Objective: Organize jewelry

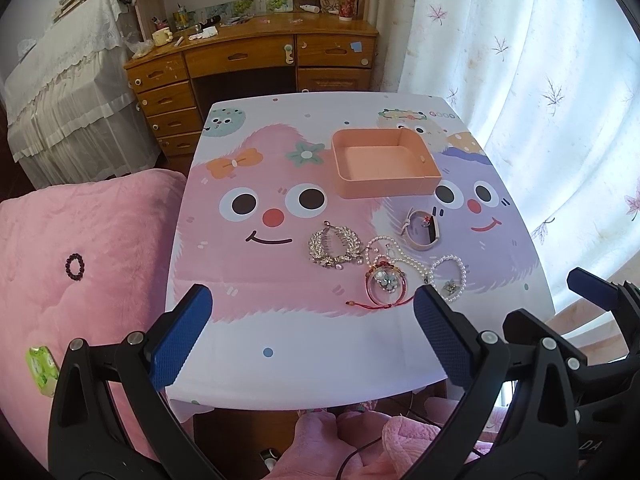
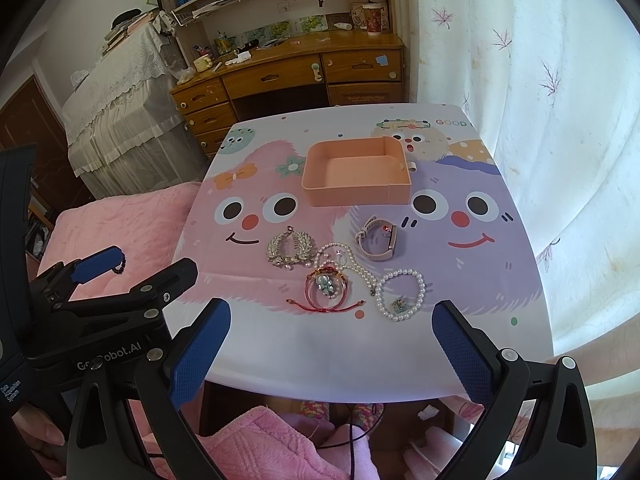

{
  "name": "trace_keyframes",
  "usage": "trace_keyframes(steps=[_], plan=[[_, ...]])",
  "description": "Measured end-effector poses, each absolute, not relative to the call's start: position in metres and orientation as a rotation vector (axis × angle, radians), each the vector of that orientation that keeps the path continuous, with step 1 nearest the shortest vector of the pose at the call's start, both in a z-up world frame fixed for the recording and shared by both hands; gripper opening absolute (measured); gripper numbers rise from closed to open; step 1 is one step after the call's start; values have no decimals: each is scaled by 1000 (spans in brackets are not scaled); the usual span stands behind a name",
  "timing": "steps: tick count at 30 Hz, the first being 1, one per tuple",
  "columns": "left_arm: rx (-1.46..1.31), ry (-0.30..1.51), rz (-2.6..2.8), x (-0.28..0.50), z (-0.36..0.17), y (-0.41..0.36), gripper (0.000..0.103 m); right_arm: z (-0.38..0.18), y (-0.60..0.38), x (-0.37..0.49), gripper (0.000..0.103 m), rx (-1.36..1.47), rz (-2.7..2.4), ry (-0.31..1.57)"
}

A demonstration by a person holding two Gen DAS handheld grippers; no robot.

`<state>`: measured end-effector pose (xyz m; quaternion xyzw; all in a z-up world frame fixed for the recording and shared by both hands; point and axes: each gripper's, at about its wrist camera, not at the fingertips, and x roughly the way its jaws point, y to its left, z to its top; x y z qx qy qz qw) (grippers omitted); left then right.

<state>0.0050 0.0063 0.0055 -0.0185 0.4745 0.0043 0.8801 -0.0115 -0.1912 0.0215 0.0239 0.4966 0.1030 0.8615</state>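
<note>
Left wrist: cartoon-print table bears an orange box; jewelry lies nearer, well apart from it. Left gripper fingers spread wide, holding nothing.
Right wrist: right gripper likewise agape above the table edge, short of the jewelry.

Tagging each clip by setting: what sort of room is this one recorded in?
Most likely a home bedroom. A wooden desk with drawers and cluttered shelves stands behind the small table, a pink plush blanket lies alongside, and a leaf-print curtain covers the window.
</note>
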Motion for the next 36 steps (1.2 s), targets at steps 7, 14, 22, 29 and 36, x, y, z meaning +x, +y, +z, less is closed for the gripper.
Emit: trace_keyframes(steps=[7,14,22,29,36], plan=[[-37,988,10,5,5,6,100,22,-192,-12,102,49,216,1042],[-36,988,13,6,6,8,100,26,-192,-11,102,49,217,1041],[-36,987,11,5,6,7,100,26,-192,-10,102,50,219,1040],[-33,982,19,6,5,8,100,33,-197,-5,102,37,221,1028],[-43,967,42,1,6,7,100,37,-208,-11,102,15,247,1001]])
